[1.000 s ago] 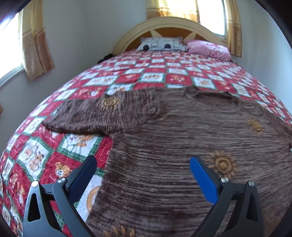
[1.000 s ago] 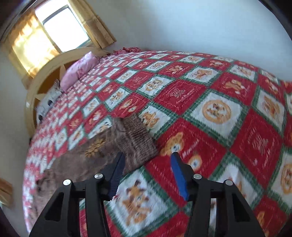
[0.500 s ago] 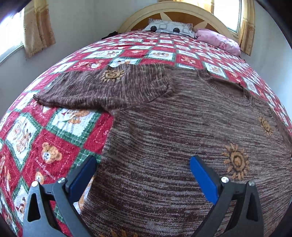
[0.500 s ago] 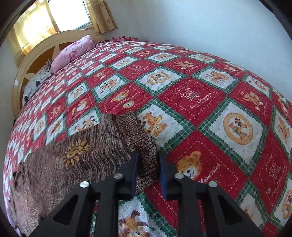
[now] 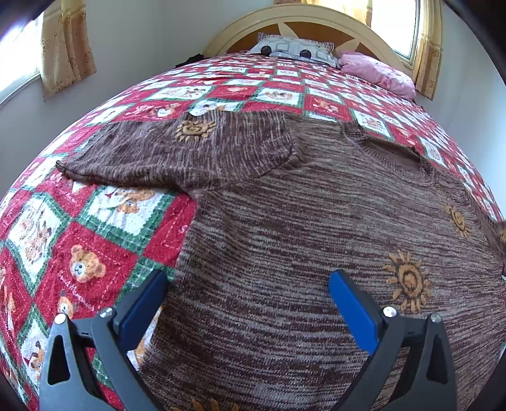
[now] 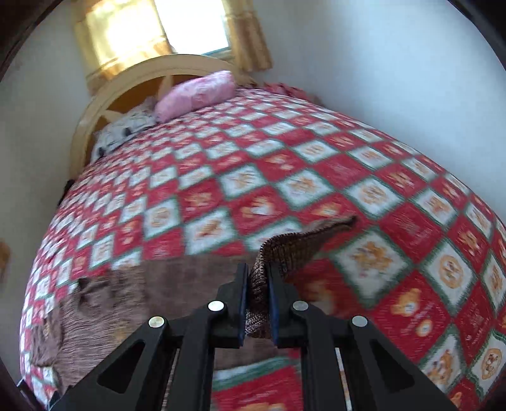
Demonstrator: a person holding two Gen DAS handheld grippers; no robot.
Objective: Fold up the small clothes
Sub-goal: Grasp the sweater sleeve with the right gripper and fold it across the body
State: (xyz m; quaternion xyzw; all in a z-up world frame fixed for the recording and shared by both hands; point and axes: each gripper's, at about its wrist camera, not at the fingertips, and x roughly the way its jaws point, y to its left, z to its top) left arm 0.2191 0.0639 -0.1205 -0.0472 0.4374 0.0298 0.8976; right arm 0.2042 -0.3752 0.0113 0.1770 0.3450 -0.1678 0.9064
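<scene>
A brown knitted sweater (image 5: pixel 284 253) with orange sun motifs lies flat on the bed. Its left sleeve (image 5: pixel 177 151) stretches out to the left. My left gripper (image 5: pixel 248 294) is open and empty, hovering just above the sweater's lower left body. In the right wrist view my right gripper (image 6: pixel 256 284) is shut on the sweater's right sleeve (image 6: pixel 297 249) and holds the cuff lifted off the quilt. The sweater body (image 6: pixel 142 303) lies to the left below it, blurred.
The bed has a red, white and green bear-pattern quilt (image 5: pixel 95 240). A grey patterned pillow (image 5: pixel 294 50) and a pink pillow (image 5: pixel 376 74) lie by the cream headboard (image 5: pixel 303 19). Walls and curtained windows surround the bed.
My right gripper closed on the right sleeve cuff and lifted it off the quilt. My left gripper stayed open and dropped slightly closer to the sweater body.
</scene>
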